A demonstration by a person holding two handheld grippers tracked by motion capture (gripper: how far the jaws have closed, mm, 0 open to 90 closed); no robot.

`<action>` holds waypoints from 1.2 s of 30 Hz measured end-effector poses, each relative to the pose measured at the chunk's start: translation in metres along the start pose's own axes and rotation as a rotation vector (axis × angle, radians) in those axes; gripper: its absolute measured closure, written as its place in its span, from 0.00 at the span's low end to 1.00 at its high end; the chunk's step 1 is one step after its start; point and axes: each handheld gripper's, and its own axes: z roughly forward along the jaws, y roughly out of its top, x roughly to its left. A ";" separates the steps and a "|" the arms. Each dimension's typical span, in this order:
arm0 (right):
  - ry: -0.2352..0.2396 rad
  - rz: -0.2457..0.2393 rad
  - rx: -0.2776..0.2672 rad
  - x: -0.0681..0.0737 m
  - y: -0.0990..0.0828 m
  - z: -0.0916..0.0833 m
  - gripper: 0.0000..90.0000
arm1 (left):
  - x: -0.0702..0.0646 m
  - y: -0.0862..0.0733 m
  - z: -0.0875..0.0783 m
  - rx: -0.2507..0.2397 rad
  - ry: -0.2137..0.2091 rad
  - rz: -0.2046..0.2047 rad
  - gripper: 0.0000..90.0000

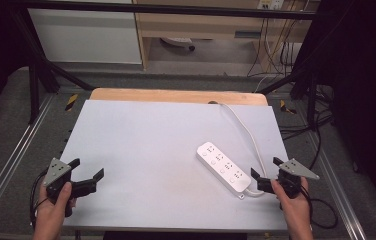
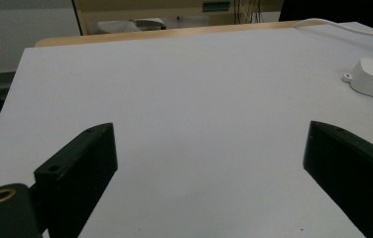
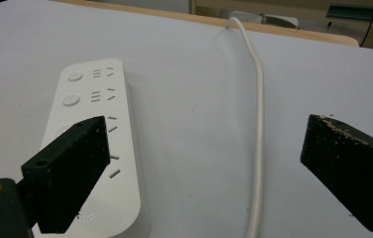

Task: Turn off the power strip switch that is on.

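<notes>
1. We see the white power strip [image 1: 223, 169] at the lower right of the table [image 1: 141, 145].
2. Our right gripper [image 1: 265, 173] is wide open, holding nothing.
3. Our left gripper [image 1: 86, 168] is open too.
4. We should reach slowly and grab the strip's sides.

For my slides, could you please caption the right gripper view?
Open right gripper poised over a white power strip and its cable on the table.
</notes>
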 end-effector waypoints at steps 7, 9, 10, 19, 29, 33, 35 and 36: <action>-0.004 0.013 0.015 0.000 0.001 -0.004 0.05 | 0.000 0.000 0.001 0.005 -0.004 -0.001 0.07; -0.006 0.018 0.013 0.000 0.001 -0.004 0.04 | -0.001 -0.001 0.001 0.010 -0.003 0.002 0.07; -0.007 0.022 0.012 0.001 0.001 -0.004 0.04 | -0.001 -0.001 0.002 0.012 -0.005 0.003 0.07; -0.010 0.040 0.007 0.002 0.004 -0.006 0.04 | -0.001 -0.001 0.002 0.016 -0.007 0.002 0.07; 0.016 0.071 0.000 0.004 0.007 -0.008 0.03 | -0.001 -0.001 0.003 0.018 -0.008 0.004 0.07; 0.008 0.067 -0.002 0.008 0.012 -0.009 0.03 | -0.001 -0.001 0.003 0.021 -0.009 0.007 0.07; 0.010 0.069 -0.005 0.009 0.015 -0.009 0.03 | -0.001 -0.002 0.003 0.024 -0.008 0.008 0.07; 0.010 0.073 -0.005 0.011 0.018 -0.009 0.03 | -0.001 -0.002 0.003 0.025 -0.005 0.010 0.07</action>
